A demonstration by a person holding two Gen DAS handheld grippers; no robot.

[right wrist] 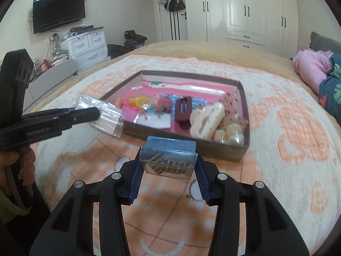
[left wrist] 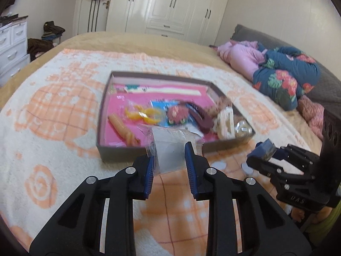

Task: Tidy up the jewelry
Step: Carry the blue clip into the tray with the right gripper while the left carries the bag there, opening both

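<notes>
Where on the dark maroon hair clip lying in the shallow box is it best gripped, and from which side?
Probably across the narrow middle of the dark maroon hair clip, coming from above. It lies flat in the shallow brown box, its long axis running front to back, so fingers could close on its long sides. The cream claw clip lies close on its right, leaving little room there.

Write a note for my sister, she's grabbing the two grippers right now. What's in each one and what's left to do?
Left gripper: closed on a clear crinkly plastic bag, held up in front of the box.
Right gripper: closed on a small clear plastic case with a blue back, full of tiny metal pieces, also lifted off the blanket.
The shallow brown cardboard box with pink lining lies on the orange-and-white blanket and already holds hair clips, a cream claw clip and pearl beads.
Left: probably put the bag and the case away; where they go is unclear.
</notes>
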